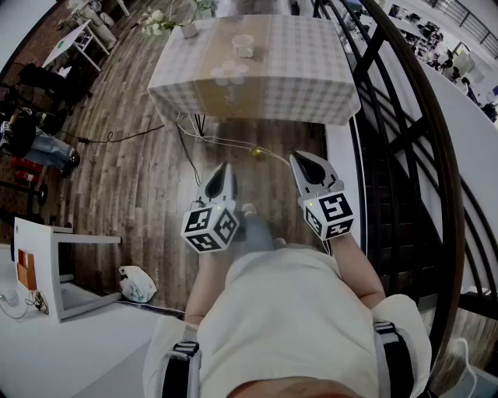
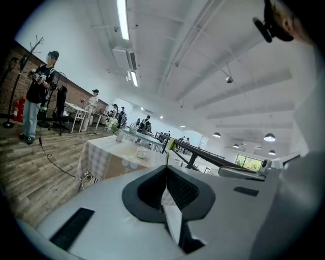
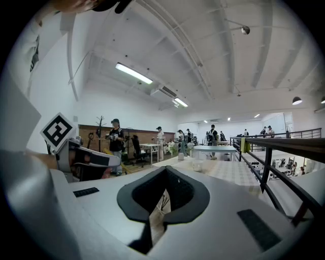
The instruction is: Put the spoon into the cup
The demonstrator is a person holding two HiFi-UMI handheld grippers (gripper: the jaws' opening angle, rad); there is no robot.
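So we're at the very start: approach step, nothing picked up yet. We stand on the wood floor with the table [image 1: 296, 74] well ahead of both grippers, out of reach.

The cup [image 1: 243, 45] sits on the checked cloth toward the far side of the table, straight ahead and a bit left of the right gripper's line. It is empty as far as we can tell. We can't pick out the spoon in any view; the pale round marks on the cloth nearer to us are too small to name. A vase of flowers [image 1: 159, 22] stands at the far corner, ahead-left of the left gripper.

Left gripper [image 1: 226, 165]: clenched, jaws tip to tip, nothing between them, touching nothing. Its own view shows the same, pads meeting and the table beyond.

Right gripper [image 1: 296, 156]: also closed at the tips, empty, held in the air just beside the left one. Only a thin sliver of floor shows behind the tips in its own view.

Next move, our judgement: walk up to the table, find the spoon, spread one gripper's jaws and come down over the handle. The stair railing [image 1: 405, 140] runs close on the right gripper's outer side, so keep clear of it.
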